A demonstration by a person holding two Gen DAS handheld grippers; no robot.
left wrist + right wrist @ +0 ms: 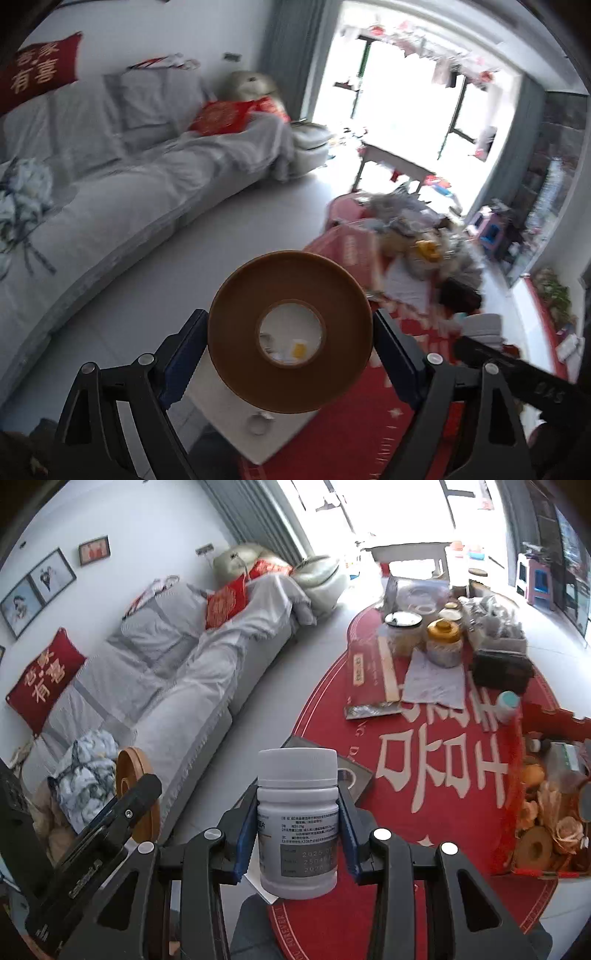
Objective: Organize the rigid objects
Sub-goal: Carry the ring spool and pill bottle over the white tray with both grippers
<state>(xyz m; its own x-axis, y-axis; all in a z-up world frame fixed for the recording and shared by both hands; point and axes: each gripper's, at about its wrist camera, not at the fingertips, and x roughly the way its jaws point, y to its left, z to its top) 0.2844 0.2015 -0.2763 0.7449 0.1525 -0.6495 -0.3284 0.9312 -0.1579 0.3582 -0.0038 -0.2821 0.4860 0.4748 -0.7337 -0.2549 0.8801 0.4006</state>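
My left gripper (290,345) is shut on a brown roll of packing tape (290,332), held upright in the air with its hole facing the camera. The same roll (135,790) and the left gripper show at the left of the right wrist view. My right gripper (297,830) is shut on a white pill bottle (298,819) with a white cap and a printed label, held upright above the red table edge. A small tape roll (260,422) lies on a white sheet below the left gripper.
A round table with a red cloth (424,760) carries jars (443,642), a black box (502,672), papers and a small bottle (508,705). A cardboard box (550,812) of clutter sits at the right. A grey-covered sofa (166,686) runs along the left wall.
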